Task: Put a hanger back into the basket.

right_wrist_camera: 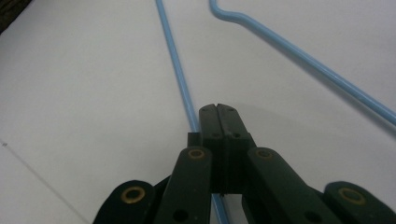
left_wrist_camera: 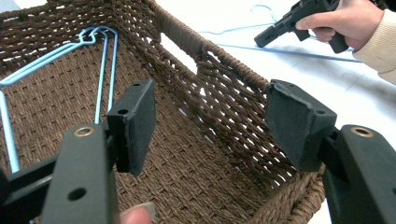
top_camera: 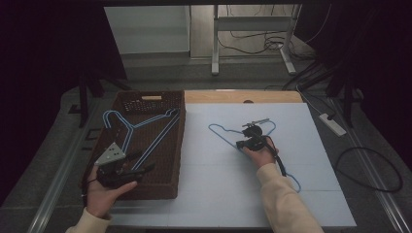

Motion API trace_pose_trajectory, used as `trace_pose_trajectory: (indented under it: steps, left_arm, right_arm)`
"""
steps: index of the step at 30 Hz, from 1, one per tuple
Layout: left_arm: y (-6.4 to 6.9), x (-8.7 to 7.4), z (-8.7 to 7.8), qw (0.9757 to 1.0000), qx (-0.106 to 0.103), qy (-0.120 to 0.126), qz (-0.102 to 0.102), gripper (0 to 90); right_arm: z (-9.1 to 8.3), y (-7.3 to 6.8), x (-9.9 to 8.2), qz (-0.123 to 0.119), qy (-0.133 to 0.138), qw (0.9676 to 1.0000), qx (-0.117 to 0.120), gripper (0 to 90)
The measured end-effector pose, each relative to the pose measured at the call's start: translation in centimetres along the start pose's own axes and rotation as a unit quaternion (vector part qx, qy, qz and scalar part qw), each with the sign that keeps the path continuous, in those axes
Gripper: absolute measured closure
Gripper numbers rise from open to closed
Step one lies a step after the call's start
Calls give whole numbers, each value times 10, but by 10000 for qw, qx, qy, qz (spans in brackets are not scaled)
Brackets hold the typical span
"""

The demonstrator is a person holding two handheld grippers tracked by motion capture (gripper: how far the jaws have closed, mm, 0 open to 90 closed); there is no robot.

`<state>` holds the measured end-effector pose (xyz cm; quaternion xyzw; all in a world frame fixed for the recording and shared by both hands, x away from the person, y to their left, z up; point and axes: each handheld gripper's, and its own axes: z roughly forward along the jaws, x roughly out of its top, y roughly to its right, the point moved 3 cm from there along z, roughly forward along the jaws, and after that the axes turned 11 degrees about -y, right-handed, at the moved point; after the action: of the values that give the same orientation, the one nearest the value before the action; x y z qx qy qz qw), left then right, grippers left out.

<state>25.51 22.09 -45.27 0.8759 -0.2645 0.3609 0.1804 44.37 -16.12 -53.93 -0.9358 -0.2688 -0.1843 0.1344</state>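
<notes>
Over the woven basket (top_camera: 171,145), where blue hangers (top_camera: 145,127) already lie, the left gripper (left_wrist_camera: 210,121) is held wide and empty. On the white table (top_camera: 320,145), a last hanger (right_wrist_camera: 299,53) is clamped by the closed right gripper (right_wrist_camera: 218,123); its transfer is judged outstanding.

So there are thin light-blue wire hangers (top_camera: 141,127) lying flat in the brown woven basket (top_camera: 167,191) on the left of the bench, hooks toward its far left corner. One more blue hanger (top_camera: 224,138) lies flat on the pale bench top (top_camera: 204,194) just right of the basket.
</notes>
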Motion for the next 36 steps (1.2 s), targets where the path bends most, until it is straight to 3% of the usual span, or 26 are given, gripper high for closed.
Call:
trace_pose_trajectory:
  steps: [6,17,36]
  left_arm:
    - [1,0,-1,10000,2,10,7,349]
    - [1,0,0,10000,6,-10,18,349]
    - [3,1,0,10000,9,-12,32,349]
  right_arm:
    - [-4,-15,-12,-270,-219,9992,174,900]
    - [-18,-43,-52,-764,-445,9952,429,900]
    - [-33,-54,-86,-1089,-584,9905,608,900]
